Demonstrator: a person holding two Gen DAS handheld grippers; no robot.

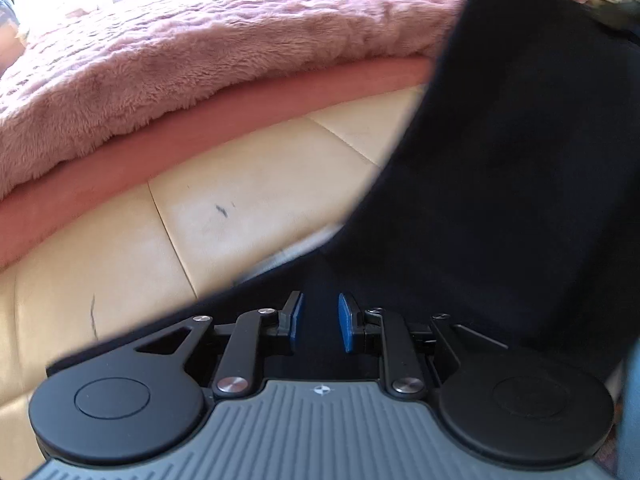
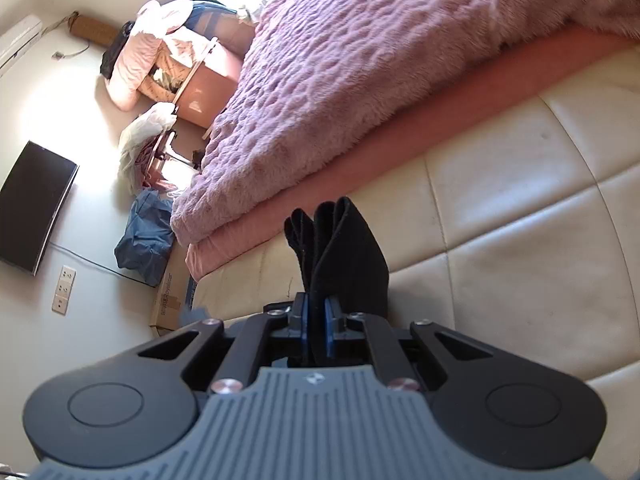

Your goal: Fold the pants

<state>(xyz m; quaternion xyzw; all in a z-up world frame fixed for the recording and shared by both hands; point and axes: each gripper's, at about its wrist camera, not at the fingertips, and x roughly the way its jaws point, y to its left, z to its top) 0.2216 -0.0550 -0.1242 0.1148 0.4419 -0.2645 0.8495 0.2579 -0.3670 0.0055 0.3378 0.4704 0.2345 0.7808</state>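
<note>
The black pants (image 1: 500, 160) fill the right half of the left wrist view, stretching as a wide sheet from the upper right down to my left gripper (image 1: 320, 322). A band of that fabric runs between its blue pads (image 1: 347, 328), which stand slightly apart and grip it. In the right wrist view my right gripper (image 2: 316, 320) is shut on a bunched, layered edge of the pants (image 2: 344, 248). Those folds stick up past the fingertips, lifted above the cream padded bed edge (image 2: 500, 220). Neither view shows the other gripper.
A fluffy pink blanket (image 1: 180, 52) covers the bed over a salmon sheet (image 2: 360, 152). Left of the bed, on the floor, are a blue bag (image 2: 144, 240), a cardboard box (image 2: 168, 300), a dark TV screen (image 2: 32, 208) and piled clutter (image 2: 168, 60).
</note>
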